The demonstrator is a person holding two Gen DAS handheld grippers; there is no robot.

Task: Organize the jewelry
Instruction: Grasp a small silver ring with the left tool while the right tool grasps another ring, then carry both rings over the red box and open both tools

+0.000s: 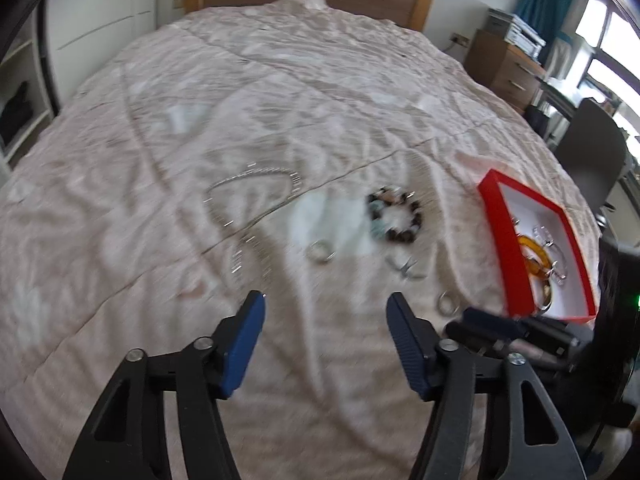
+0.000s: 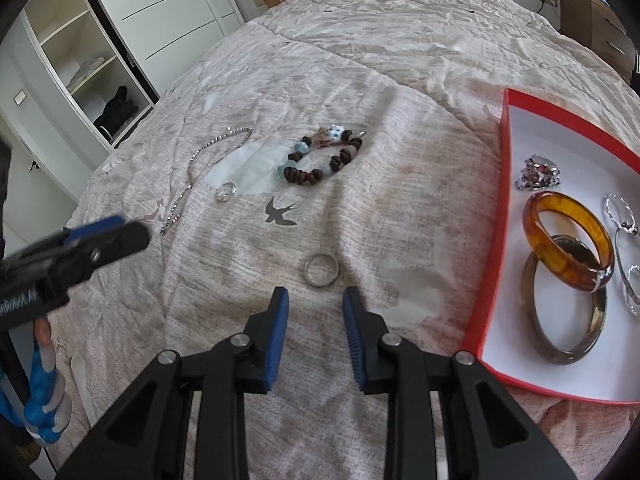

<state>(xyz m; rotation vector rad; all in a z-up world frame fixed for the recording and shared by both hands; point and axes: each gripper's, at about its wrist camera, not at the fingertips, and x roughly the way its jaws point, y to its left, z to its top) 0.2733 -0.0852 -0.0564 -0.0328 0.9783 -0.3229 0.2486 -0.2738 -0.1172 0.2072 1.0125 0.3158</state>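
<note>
A red box with a white inside (image 2: 505, 168) lies on the bed at the right; it also shows in the left wrist view (image 1: 496, 216). It holds an amber bangle (image 2: 570, 254), a grey bangle (image 2: 568, 344), a silver brooch (image 2: 538, 172) and silver hoops (image 2: 624, 216). A silver ring (image 2: 321, 270) lies just beyond my open, empty right gripper (image 2: 316, 298). A beaded bracelet (image 2: 320, 156), a small ring (image 2: 225, 192) and a chain necklace (image 2: 192, 176) lie farther off. My left gripper (image 1: 325, 304) is open and empty above the bedspread, short of a ring (image 1: 321, 251).
The pinkish bedspread (image 1: 280, 100) covers the whole bed. A white wardrobe (image 2: 100, 60) stands at the left, wooden drawers (image 1: 508, 68) and a dark chair (image 1: 592, 156) at the right. The left gripper shows at the left of the right wrist view (image 2: 80, 248).
</note>
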